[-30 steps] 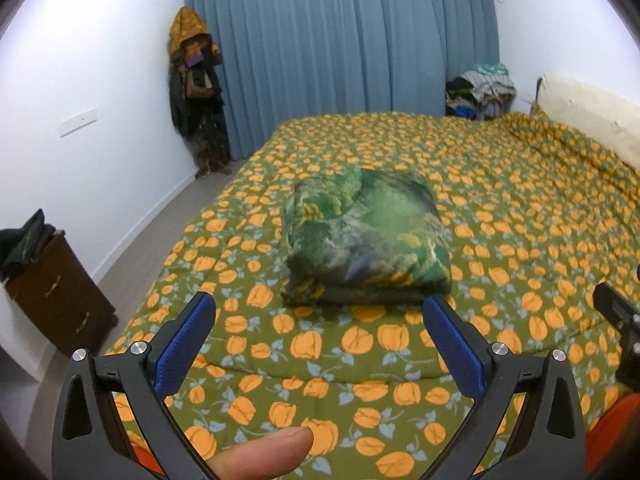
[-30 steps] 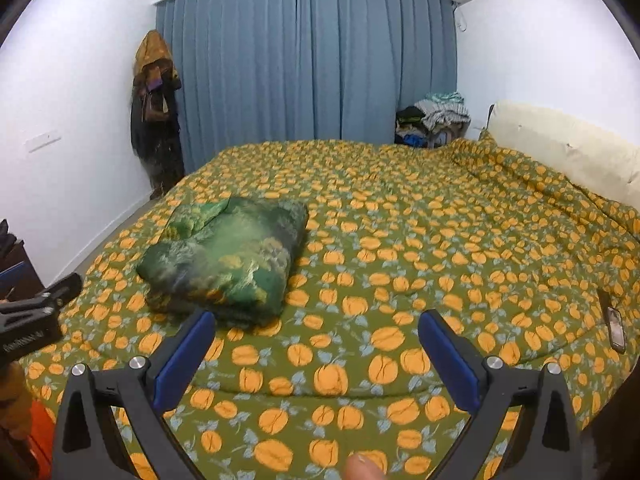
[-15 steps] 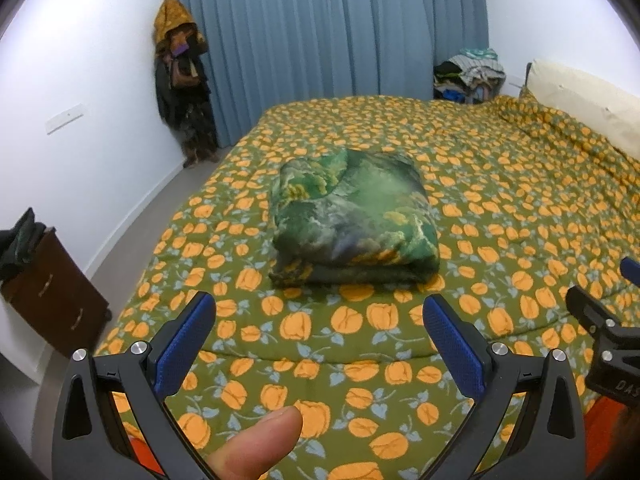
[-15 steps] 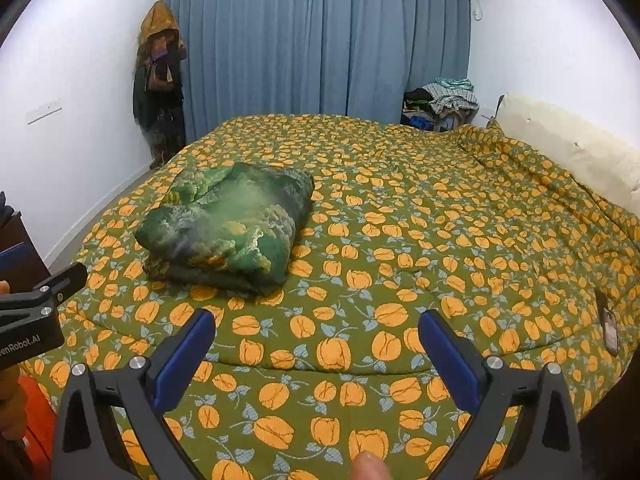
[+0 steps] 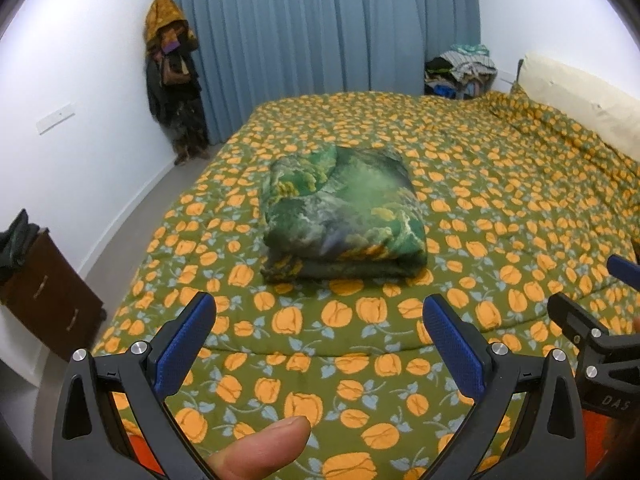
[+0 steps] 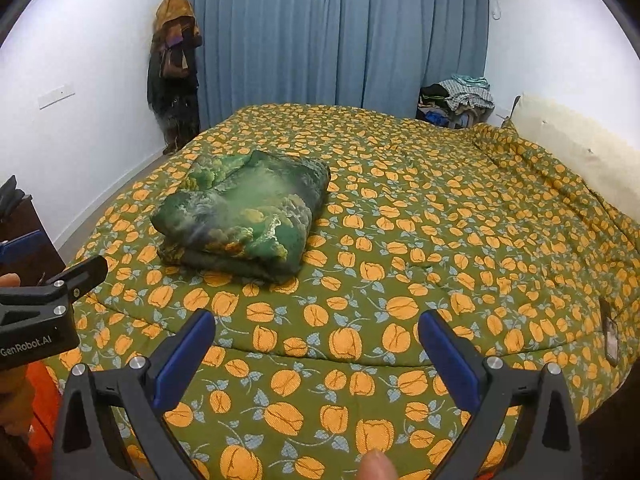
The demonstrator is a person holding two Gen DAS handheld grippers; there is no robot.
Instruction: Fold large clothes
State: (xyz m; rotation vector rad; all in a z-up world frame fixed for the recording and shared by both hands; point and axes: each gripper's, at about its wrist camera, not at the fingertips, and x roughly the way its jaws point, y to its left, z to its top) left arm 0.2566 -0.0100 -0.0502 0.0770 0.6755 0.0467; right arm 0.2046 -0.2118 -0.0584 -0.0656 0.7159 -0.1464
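Left wrist view: the left claw (image 5: pixel 318 322) is spread apart and empty. The garment (image 5: pixel 342 212) lies straight ahead of it on the bed (image 5: pixel 500 184), already a compact folded bundle, so the folding looks done. A fingertip (image 5: pixel 262 446) intrudes below.

Right wrist view: the right claw (image 6: pixel 316 338) is also apart and empty, the garment (image 6: pixel 244 214) ahead to its left. The bundle's underside is hidden, and the dark object (image 6: pixel 610 330) at the bed's right edge is hard to identify.

Folded garment (image 5: pixel 344 216) on bed (image 5: pixel 500 184)
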